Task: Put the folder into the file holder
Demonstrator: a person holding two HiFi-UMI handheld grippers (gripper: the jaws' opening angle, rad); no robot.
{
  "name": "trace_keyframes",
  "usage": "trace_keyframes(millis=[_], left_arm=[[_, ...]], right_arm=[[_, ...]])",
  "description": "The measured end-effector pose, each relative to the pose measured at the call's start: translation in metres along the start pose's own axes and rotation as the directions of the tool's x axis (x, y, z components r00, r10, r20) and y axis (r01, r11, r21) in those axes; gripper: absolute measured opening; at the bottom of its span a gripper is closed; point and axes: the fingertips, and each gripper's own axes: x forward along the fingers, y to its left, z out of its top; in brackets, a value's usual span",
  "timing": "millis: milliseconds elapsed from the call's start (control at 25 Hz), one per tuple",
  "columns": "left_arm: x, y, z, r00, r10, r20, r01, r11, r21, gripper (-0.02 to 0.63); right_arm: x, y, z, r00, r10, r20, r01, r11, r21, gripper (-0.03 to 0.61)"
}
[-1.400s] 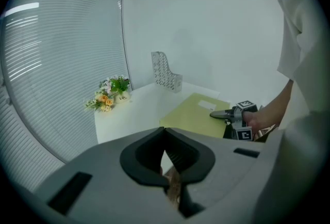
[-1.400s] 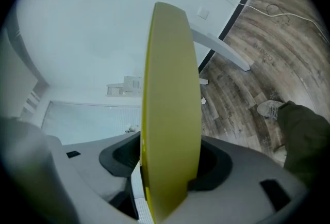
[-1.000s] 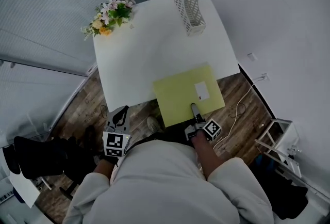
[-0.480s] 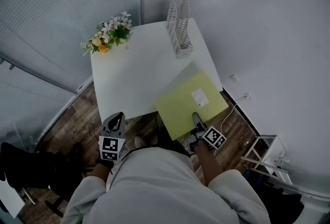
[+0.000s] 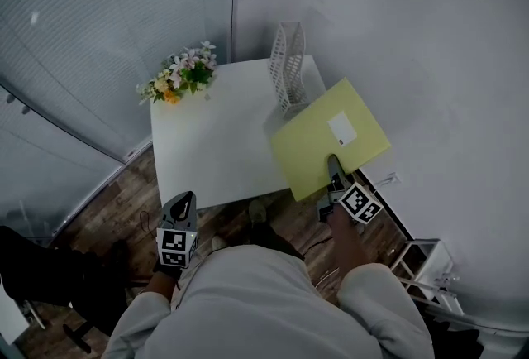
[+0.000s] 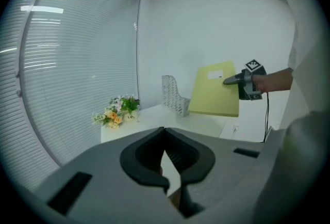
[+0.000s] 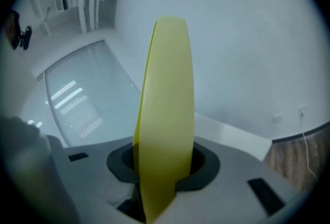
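Observation:
The yellow folder (image 5: pixel 322 142) with a white label is in the air, tilted over the table's right front corner, just in front of the white mesh file holder (image 5: pixel 288 76). My right gripper (image 5: pixel 335 171) is shut on the folder's near edge. In the right gripper view the folder (image 7: pixel 167 114) stands edge-on between the jaws of the right gripper (image 7: pixel 162 166). My left gripper (image 5: pixel 183 202) hangs low at the left below the table edge, shut and empty. The left gripper view shows the left gripper (image 6: pixel 165 132), the folder (image 6: pixel 214 91), the holder (image 6: pixel 174 95) and the right gripper (image 6: pixel 232 80).
The white table (image 5: pixel 215 150) carries a bunch of flowers (image 5: pixel 182 78) at its back left corner. A white wall runs close along the right, and blinds behind glass along the left. Wooden floor, a cable and a white rack (image 5: pixel 421 254) lie below right.
The folder has been lifted off the table's front edge and carried up and to the right toward the file holder, with the right gripper on it. The left gripper stays low.

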Motion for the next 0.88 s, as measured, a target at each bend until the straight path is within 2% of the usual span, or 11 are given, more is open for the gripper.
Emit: trace_keyframes(millis=[200, 400, 640, 880], left_arm=[[0.002, 0.001, 0.001, 1.0, 0.031, -0.003, -0.031, 0.999, -0.007, 0.008], [0.005, 0.004, 0.005, 0.998, 0.063, -0.017, -0.063, 0.998, -0.02, 0.008], [0.009, 0.009, -0.001, 0.993, 0.104, -0.052, -0.106, 0.994, -0.037, 0.008], [0.017, 0.01, -0.004, 0.988, 0.128, -0.081, -0.132, 0.99, -0.05, 0.008]], right_arm=[[0.04, 0.011, 0.064, 0.997, -0.002, 0.081, 0.013, 0.99, -0.138, 0.14], [0.08, 0.036, 0.111, 0.989, 0.024, 0.147, 0.018, 0.96, -0.28, 0.14], [0.132, 0.059, 0.138, 0.979, 0.043, 0.197, 0.047, 0.9, -0.433, 0.14], [0.176, 0.069, 0.145, 0.972, 0.048, 0.231, 0.073, 0.87, -0.487, 0.141]])
